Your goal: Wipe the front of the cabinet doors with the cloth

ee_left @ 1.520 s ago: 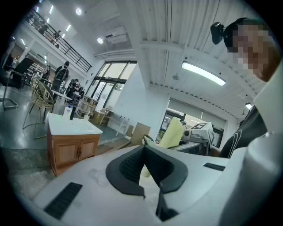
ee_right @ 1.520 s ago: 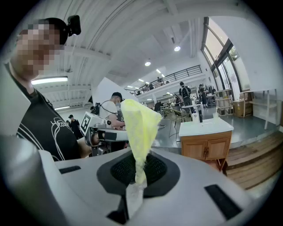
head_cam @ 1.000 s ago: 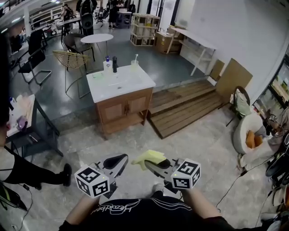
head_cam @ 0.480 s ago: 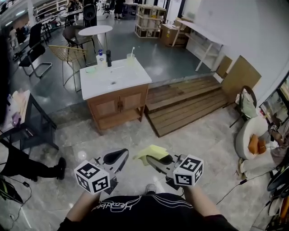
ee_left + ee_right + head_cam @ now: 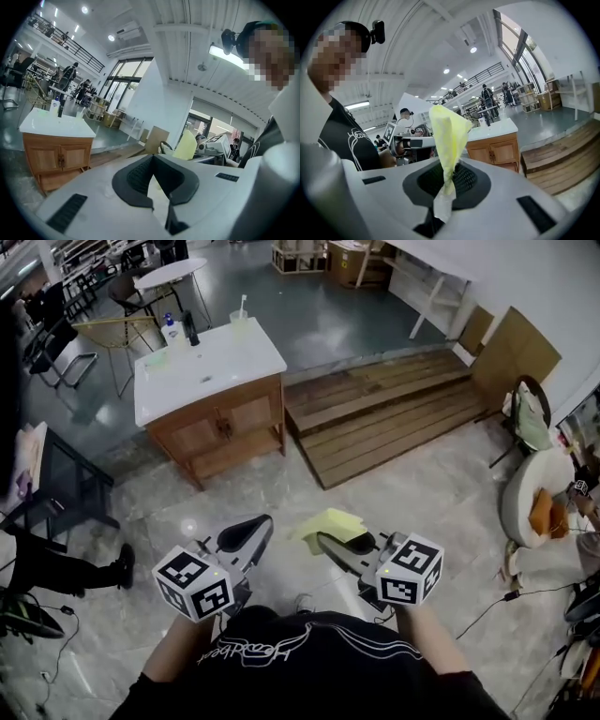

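The right hand-held gripper is clamped on a yellow cloth. In the right gripper view the cloth stands up out of the closed jaws in a crumpled, upright fold, with a pale tail hanging below the pads. The left hand-held gripper is just beside it at 9 o'clock, its jaws drawn together with nothing between them.

Both are held low in front of the person's black shirt, over a pale tiled floor and well apart from the wooden cabinet, which stands at 11 o'clock in the head view. Its two doors are shut and face the person; the cloth touches neither.

A white worktop with a sunken basin caps the cabinet. At its far edge stand a bottle, a dark dispenser and a cup with a straw. A slatted wooden platform lies at 1 o'clock, just beside the cabinet. At 9 o'clock, another person's leg and dark shoe show near a dark table.
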A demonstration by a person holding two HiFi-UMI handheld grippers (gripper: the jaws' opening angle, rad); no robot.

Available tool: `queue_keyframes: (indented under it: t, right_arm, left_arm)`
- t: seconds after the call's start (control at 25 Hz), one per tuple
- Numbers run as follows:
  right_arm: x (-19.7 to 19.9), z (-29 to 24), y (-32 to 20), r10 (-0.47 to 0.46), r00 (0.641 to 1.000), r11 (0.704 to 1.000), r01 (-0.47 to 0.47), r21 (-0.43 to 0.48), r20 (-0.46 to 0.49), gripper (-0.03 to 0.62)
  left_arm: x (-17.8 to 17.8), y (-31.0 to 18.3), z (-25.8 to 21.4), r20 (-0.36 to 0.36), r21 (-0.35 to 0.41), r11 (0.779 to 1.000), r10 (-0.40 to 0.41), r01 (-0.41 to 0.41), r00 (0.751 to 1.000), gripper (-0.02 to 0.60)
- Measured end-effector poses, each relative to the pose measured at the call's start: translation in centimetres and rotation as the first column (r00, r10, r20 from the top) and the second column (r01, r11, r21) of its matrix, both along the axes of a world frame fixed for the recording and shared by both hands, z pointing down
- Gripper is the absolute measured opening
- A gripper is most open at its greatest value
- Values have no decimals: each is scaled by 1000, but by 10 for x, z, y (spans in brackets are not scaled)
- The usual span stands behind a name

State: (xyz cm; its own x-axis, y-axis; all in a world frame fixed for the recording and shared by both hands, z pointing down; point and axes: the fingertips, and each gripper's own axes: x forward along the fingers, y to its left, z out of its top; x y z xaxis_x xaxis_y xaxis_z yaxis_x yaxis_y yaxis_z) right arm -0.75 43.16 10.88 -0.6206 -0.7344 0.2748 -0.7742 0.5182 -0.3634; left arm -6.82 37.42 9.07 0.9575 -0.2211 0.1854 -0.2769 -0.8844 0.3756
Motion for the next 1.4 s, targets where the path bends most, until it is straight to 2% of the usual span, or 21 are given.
queue_keyframes:
  t: [0.12, 0.28, 0.52, 0.84, 1.08, 1.2, 1.4]
  right_arm:
    - [29, 8, 4, 31, 999, 1000, -30, -6, 25, 40]
    - [52, 21, 4, 50, 999, 999, -50, -12, 12, 40]
    - [78, 41, -21, 73, 996, 996, -71, -48, 45, 40]
    - [97, 70, -87, 73, 997, 992, -71, -108, 13, 40]
    - [103, 97, -163, 48, 999, 983, -43, -178, 21, 40]
    - [99, 111, -206, 0, 1000, 978, 1, -208, 5, 40]
    - [79, 141, -277, -60, 998, 963, 54, -263, -16, 40]
  left_arm:
    - [27, 4, 13, 21, -31, 1000, 6, -5, 1000, 6]
    - [57, 6, 32, 22, -77, 997, 20, -19, 1000, 6]
    - [81, -13, 60, 39, -72, 997, 25, -23, 999, 6]
    - [99, -83, 93, 59, -111, 993, -25, 32, 998, 6]
    - [102, -150, 114, 64, -149, 987, -43, 52, 997, 6]
    - [96, -194, 125, 56, -155, 983, -87, 95, 995, 6]
    - [66, -276, 147, 69, -170, 970, -162, 171, 984, 6]
